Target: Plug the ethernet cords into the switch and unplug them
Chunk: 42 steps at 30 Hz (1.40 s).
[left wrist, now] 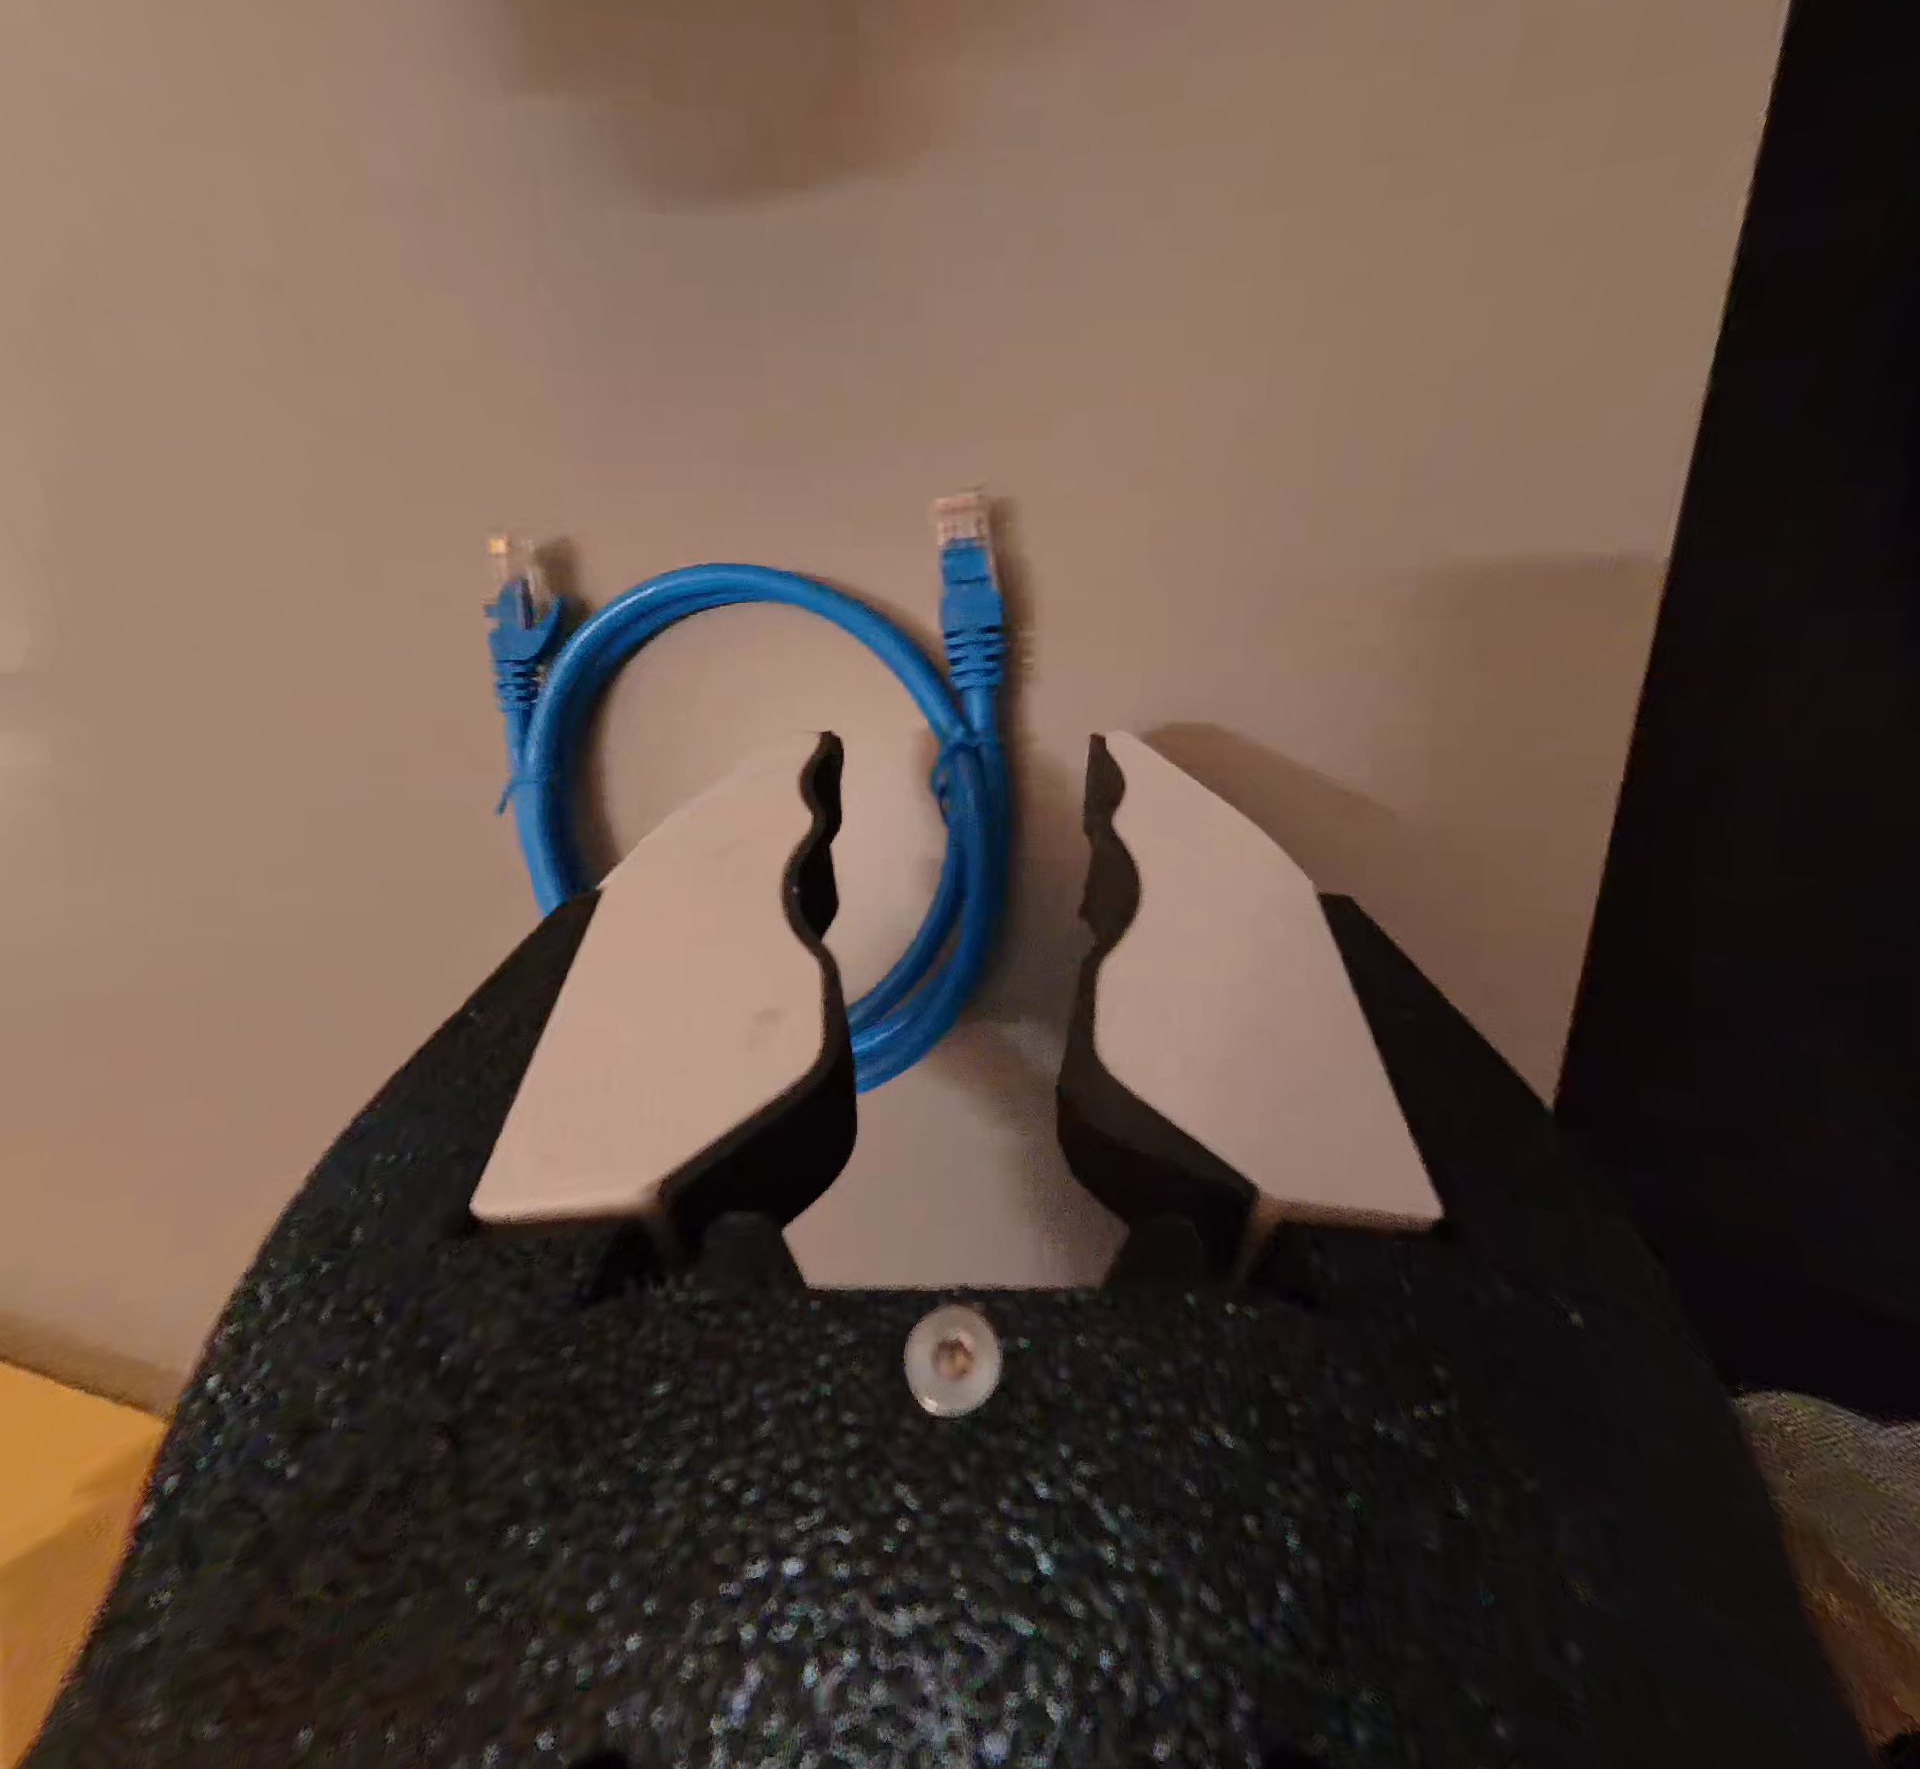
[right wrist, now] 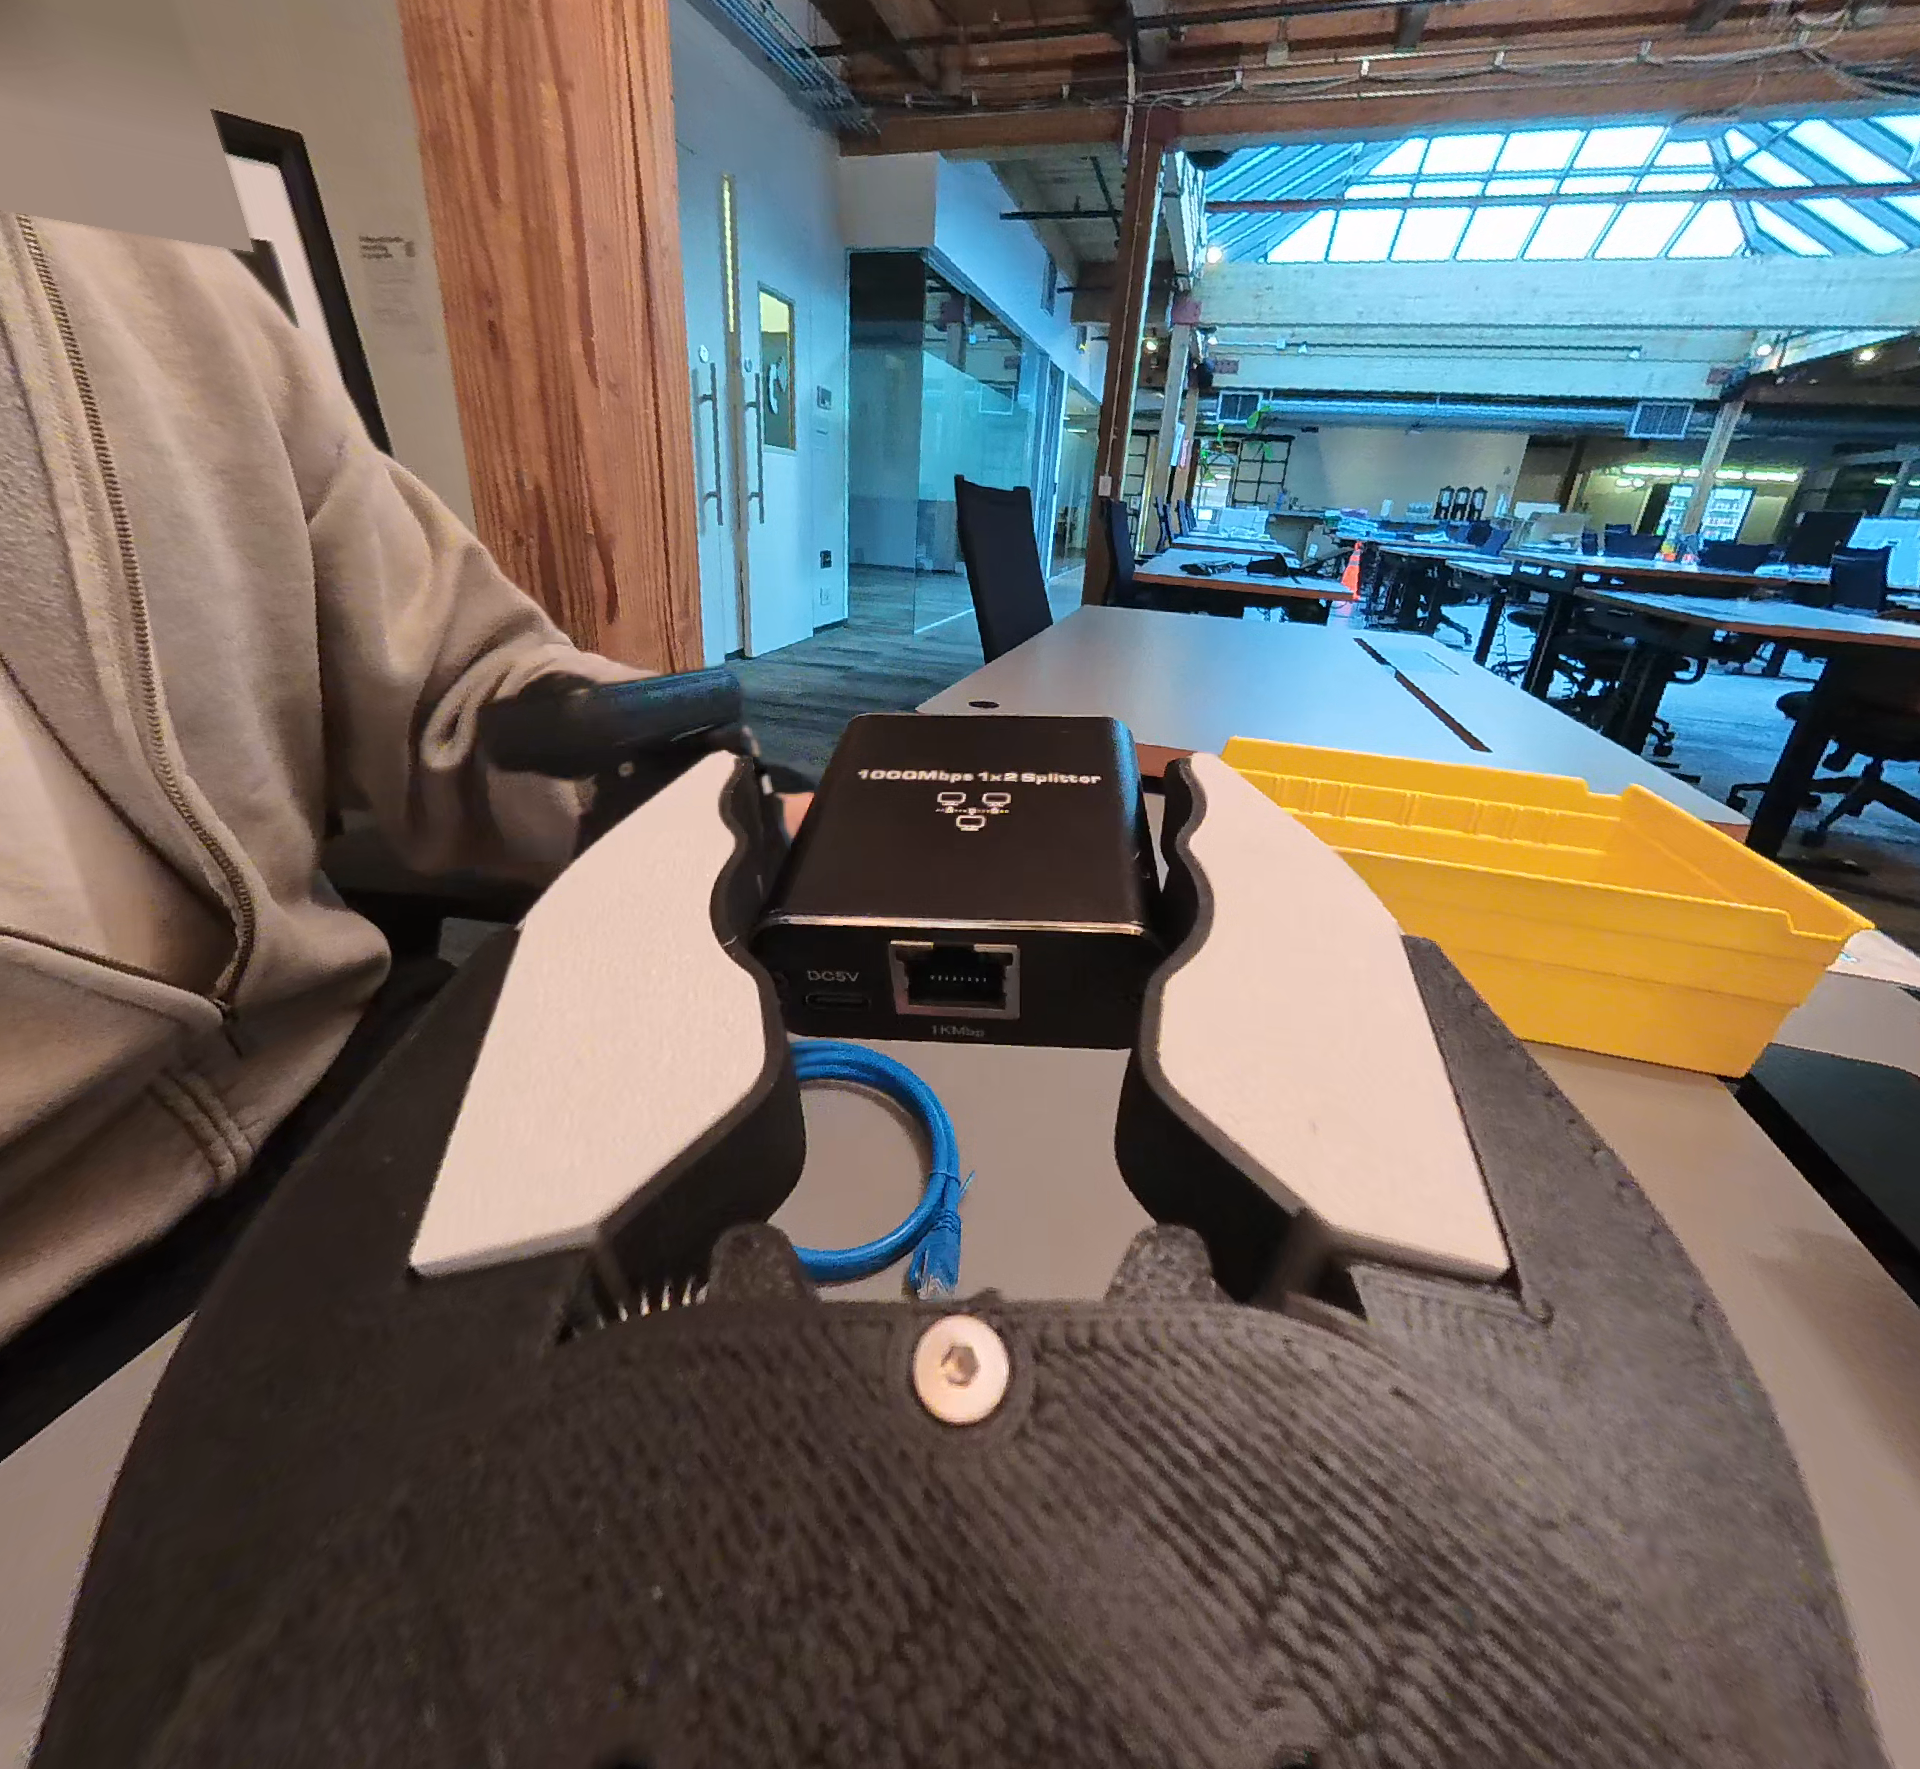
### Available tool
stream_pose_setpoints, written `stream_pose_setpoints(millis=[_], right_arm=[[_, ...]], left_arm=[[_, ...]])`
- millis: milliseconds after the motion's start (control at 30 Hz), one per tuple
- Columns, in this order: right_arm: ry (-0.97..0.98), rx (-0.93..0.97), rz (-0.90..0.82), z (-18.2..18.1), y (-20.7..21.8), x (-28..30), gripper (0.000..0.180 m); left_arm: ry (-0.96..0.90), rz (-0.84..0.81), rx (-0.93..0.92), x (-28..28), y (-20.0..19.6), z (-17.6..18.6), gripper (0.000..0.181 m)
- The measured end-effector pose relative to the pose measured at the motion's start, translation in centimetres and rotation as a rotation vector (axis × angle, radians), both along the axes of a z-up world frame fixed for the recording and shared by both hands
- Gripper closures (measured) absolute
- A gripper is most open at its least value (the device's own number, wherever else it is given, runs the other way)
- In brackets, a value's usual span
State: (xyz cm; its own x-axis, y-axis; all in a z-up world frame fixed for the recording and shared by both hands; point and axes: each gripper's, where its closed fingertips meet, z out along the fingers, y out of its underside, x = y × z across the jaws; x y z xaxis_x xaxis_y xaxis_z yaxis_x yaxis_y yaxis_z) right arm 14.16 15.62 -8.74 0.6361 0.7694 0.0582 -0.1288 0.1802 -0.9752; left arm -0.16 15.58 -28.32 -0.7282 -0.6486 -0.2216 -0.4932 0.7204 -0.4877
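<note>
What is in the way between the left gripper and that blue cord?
Nothing visible. The left gripper is open above the coiled blue cord, which lies alone on the table, both plugs free.

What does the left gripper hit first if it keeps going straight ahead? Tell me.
Most likely the coiled blue ethernet cord. The left gripper is open and empty, pointing at the pale tabletop, with the coil's right side and one plug lying just beyond its fingertips. Depth is hard to judge.
</note>
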Motion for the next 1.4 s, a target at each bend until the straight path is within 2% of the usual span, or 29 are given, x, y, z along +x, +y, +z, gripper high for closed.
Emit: stream_pose_setpoints(millis=[100, 200, 300, 467, 600, 700, 800, 867, 967, 1067, 1133, 1267, 1400], right_arm=[[0.005, 0.006, 0.005, 0.1, 0.0, -0.1, 0.104], [0.0, 0.005, 0.005, 0.1, 0.0, -0.2, 0.104], [-0.008, 0.007, 0.005, 0.2, 0.0, -0.3, 0.104], [-0.017, 0.014, 0.005, 0.4, -0.2, -0.5, 0.104], [-0.019, 0.018, 0.002, 0.5, -0.3, -0.4, 0.104], [-0.017, 0.021, 0.003, 0.6, -0.4, -0.5, 0.104], [-0.025, 0.02, 0.004, 0.6, -0.4, -0.6, 0.104], [-0.025, 0.02, 0.008, 0.7, -0.4, -0.7, 0.104], [-0.031, 0.017, 0.012, 0.6, -0.3, -0.9, 0.104], [-0.034, 0.014, 0.012, 0.5, -0.3, -0.9, 0.104], [-0.033, 0.011, 0.009, 0.5, -0.3, -0.8, 0.104], [-0.031, 0.008, 0.008, 0.3, -0.2, -0.7, 0.104], [-0.034, 0.002, 0.002, 0.2, -0.2, -0.5, 0.104]], left_arm=[[-0.031, 0.003, 0.096, 0.3, -0.6, -0.5, 0.141], [-0.069, 0.034, 0.085, 1.5, -1.3, -0.7, 0.148], [-0.059, 0.055, 0.16, 2.0, -0.5, -1.9, 0.157], [-0.04, 0.112, 0.03, 2.2, -0.6, -1.7, 0.161], [-0.015, 0.157, -0.321, 2.1, -1.7, 1.6, 0.162], [0.041, 0.153, -0.694, 1.7, -2.9, 5.8, 0.163], [0.222, 0.058, -1.202, 0.3, -4.2, 11.0, 0.163], [0.376, 0.024, -1.403, -0.2, -3.7, 12.0, 0.163], [0.499, 0.143, -1.368, 0.8, -2.2, 8.3, 0.163], [0.483, 0.157, -1.378, 2.0, -0.6, 7.9, 0.163], [0.412, 0.218, -1.259, 3.3, 1.2, 7.0, 0.162], [0.204, 0.435, -0.894, 6.3, 7.4, 4.6, 0.167], [0.153, 0.563, -0.668, 6.8, 10.2, 3.6, 0.154]])
